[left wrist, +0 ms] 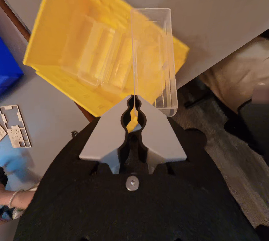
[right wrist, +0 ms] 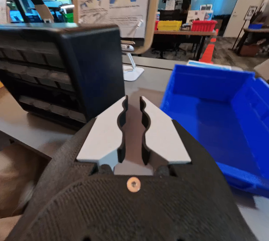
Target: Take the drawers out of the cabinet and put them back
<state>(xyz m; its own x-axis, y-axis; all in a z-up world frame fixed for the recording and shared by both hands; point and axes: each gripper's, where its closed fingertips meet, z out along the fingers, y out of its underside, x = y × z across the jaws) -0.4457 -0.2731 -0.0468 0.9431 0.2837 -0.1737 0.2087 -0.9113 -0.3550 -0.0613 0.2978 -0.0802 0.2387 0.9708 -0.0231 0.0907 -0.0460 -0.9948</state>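
My left gripper (left wrist: 134, 95) is shut on one thin side wall of a clear plastic drawer (left wrist: 154, 62) and holds it in the air over a yellow bin (left wrist: 58, 33). Two more clear drawers (left wrist: 101, 59) lie inside that bin. The black drawer cabinet (right wrist: 61, 74) stands on the grey table at the left of the right wrist view, with rows of clear drawers in its front and some dark slots. My right gripper (right wrist: 133, 97) is open and empty, and hovers above the table between the cabinet and a blue bin (right wrist: 215, 116).
The blue bin also shows at the left edge of the left wrist view (left wrist: 7, 66). A flat grey cut-out plate (left wrist: 16, 126) lies on the table (left wrist: 48, 117). A white lamp stand (right wrist: 132, 72) is behind the cabinet. The table edge and carpet (left wrist: 225, 168) are to the right.
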